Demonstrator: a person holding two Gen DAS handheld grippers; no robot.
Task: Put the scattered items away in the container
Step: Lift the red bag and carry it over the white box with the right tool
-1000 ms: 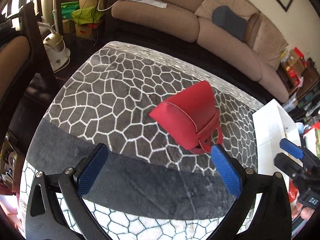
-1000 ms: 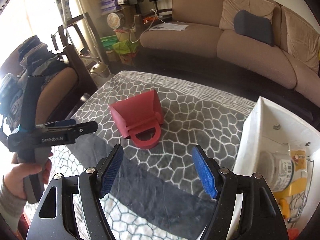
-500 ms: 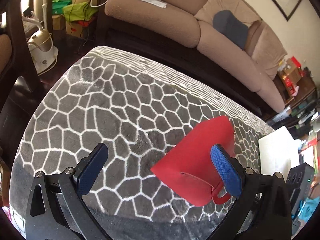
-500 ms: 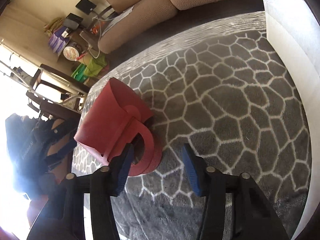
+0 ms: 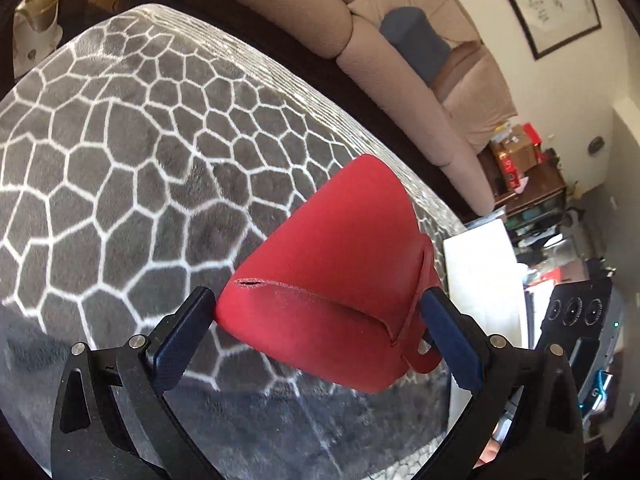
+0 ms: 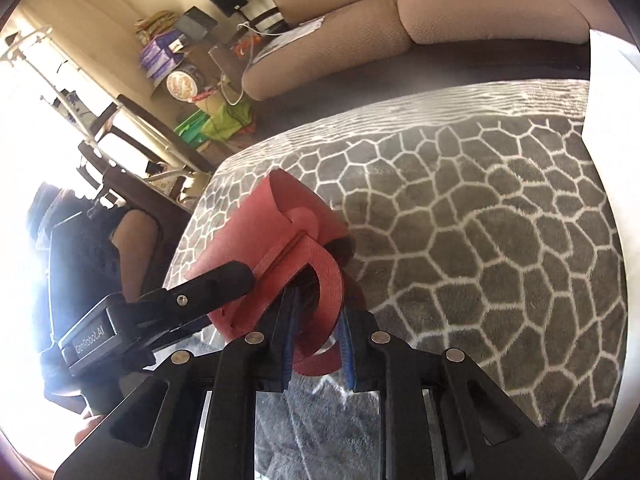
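At lower centre of the right wrist view, the right gripper (image 6: 316, 344) has just been closing, and its pads now pinch the looped handle of the red bag (image 6: 272, 240). In the left wrist view the left gripper (image 5: 316, 332) straddles the bag body, pads touching or just beside either flank; whether it truly clamps cannot be told. The bag lies on the patterned grey blanket (image 5: 120, 140), not yet lifted. The white container (image 6: 608, 160), at the right edge, stands well apart. Judgement: this item is seized but untransferred; carrying and depositing remain. The container's contents are not visible here.
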